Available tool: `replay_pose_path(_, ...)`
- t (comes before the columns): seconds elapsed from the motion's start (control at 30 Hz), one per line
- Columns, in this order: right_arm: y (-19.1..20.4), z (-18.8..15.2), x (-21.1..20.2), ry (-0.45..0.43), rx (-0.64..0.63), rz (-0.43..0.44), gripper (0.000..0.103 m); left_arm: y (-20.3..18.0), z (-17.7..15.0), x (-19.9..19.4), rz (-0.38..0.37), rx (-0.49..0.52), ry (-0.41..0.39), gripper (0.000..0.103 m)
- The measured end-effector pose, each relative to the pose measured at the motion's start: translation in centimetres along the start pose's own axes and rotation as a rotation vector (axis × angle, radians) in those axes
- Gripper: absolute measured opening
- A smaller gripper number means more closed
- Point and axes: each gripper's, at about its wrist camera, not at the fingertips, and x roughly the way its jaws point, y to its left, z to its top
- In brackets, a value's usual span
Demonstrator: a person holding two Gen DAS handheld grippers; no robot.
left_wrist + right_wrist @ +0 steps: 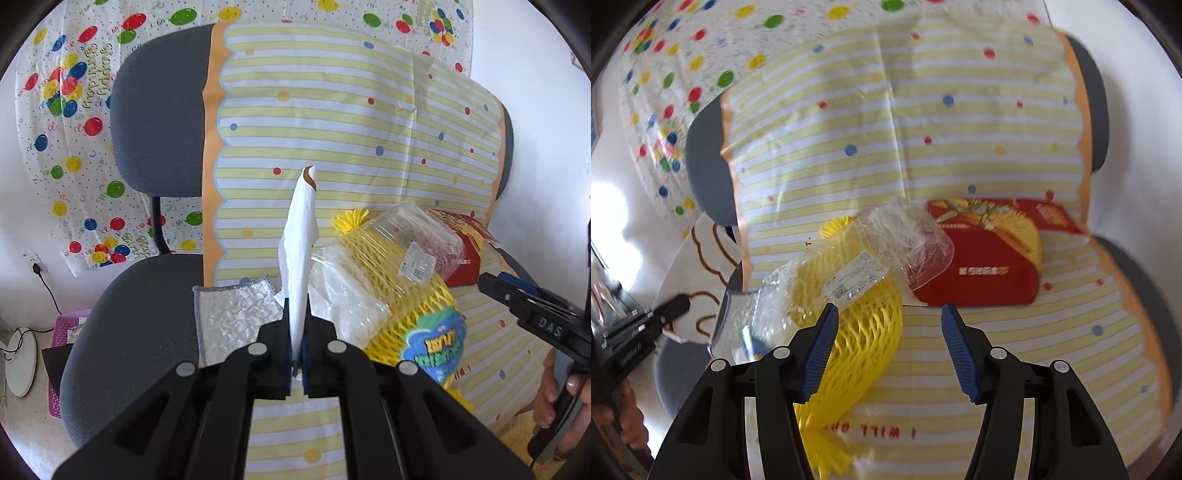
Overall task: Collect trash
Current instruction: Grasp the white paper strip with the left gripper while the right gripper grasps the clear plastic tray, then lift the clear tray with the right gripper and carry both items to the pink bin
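Centrally, a white napkin (301,258) is clamped in the left tool (296,325); the right tool (889,321) is held apart, empty, over yellow netting (857,332).

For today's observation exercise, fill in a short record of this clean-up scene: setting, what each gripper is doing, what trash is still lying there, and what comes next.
setting: grey chair draped with a striped cloth
left gripper: shut on a white paper napkin, held upright
right gripper: open, nothing between its pads, above the seat
trash left: yellow foam net, clear plastic wrap, red box, quilted silver pad
likely next: right gripper probably closes on the yellow foam net, the nearest piece
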Motion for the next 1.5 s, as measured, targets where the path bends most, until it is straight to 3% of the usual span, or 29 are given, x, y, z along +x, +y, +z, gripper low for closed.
replay_pose_path(0.37, -2.7, 1.3, 5.8, 0.075, 0.152, 0.087, 0.060, -1.4, 1.9, 4.5, 0.006, 0.038, 0.039, 0.001)
replay_pose_path(0.63, -4.1, 2.8, 7.3, 0.052, 0.245, 0.227, 0.059, -2.3, 2.3, 6.9, 0.007, 0.051, 0.073, 0.001)
replay_pose_path(0.73, -4.2, 3.3, 7.7, 0.044, 0.266, 0.224, 0.057, -2.5, 2.4, 6.9, 0.010, 0.053, 0.073, 0.001)
replay_pose_path(0.77, -4.0, 3.4, 7.7, 0.035, 0.260, 0.220, 0.045, -2.5, 2.4, 6.9, 0.011, 0.054, 0.073, 0.001)
replay_pose_path(0.8, -3.7, 3.6, 7.5, 0.026, 0.254, 0.223, 0.042, -2.5, 2.5, 6.9, 0.013, 0.054, 0.072, 0.001)
replay_pose_path(0.97, 0.3, 4.9, 3.6, -0.076, 0.095, 0.254, 0.031, -2.2, 2.9, 5.9, 0.026, 0.051, 0.052, 0.001)
replay_pose_path(1.1, 4.4, 5.7, 1.1, -0.140, -0.050, 0.242, 0.024, -2.1, 3.2, 4.9, 0.022, 0.035, 0.036, 0.001)
replay_pose_path(1.27, 6.5, 6.2, -1.8, -0.212, -0.124, 0.283, 0.013, -1.7, 3.6, 3.5, 0.023, 0.018, 0.010, 0.001)
replay_pose_path(1.5, 10.6, 8.1, -4.5, -0.309, -0.243, 0.302, 0.011, -1.0, 5.3, 0.8, 0.041, 0.007, -0.053, 0.001)
